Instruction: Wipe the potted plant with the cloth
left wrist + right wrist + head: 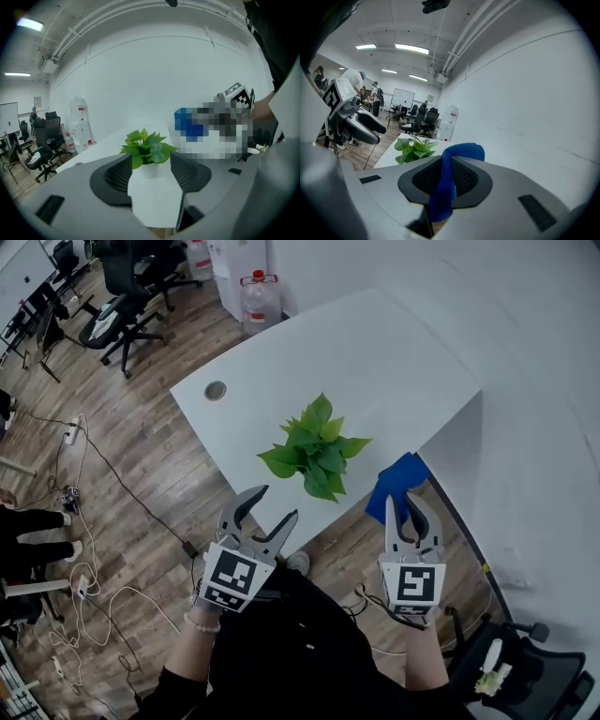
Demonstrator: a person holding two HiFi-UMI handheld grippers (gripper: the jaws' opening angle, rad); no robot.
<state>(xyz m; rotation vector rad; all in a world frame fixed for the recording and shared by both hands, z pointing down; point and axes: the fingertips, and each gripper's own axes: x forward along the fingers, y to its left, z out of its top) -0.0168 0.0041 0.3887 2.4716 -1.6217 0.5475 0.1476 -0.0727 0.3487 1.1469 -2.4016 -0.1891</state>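
- The white table (394, 343) fills the upper middle of the head view. It is bare apart from the plant and a round cable port near its left corner.
- The potted plant (314, 448) stands at the centre of the head view, close to the table's near edge. It is a compact cluster of broad, glossy green leaves that spread outward and hide the pot from above. The left gripper view shows it upright (146, 145) in a small white pot (149, 169).
- The cloth (394, 486) is deep blue and soft. It sits just right of the plant in the head view, bunched into a fold and not touching the leaves.
- The right gripper (410, 502), lower right of centre, is clenched on that cloth. In its own view a blue strip (447, 183) runs up between the closed pads and loops over the top.
- The left gripper (277, 502), lower left of centre, is released: its jaws stand apart and empty, lined up on the plant beyond them.
- The step in hand looks like the approach, with wiping not yet begun. Next, the cloth should come left onto a leaf with light pressure, since the leaves will bend easily. The free left gripper could steady the pot or support a leaf from below.
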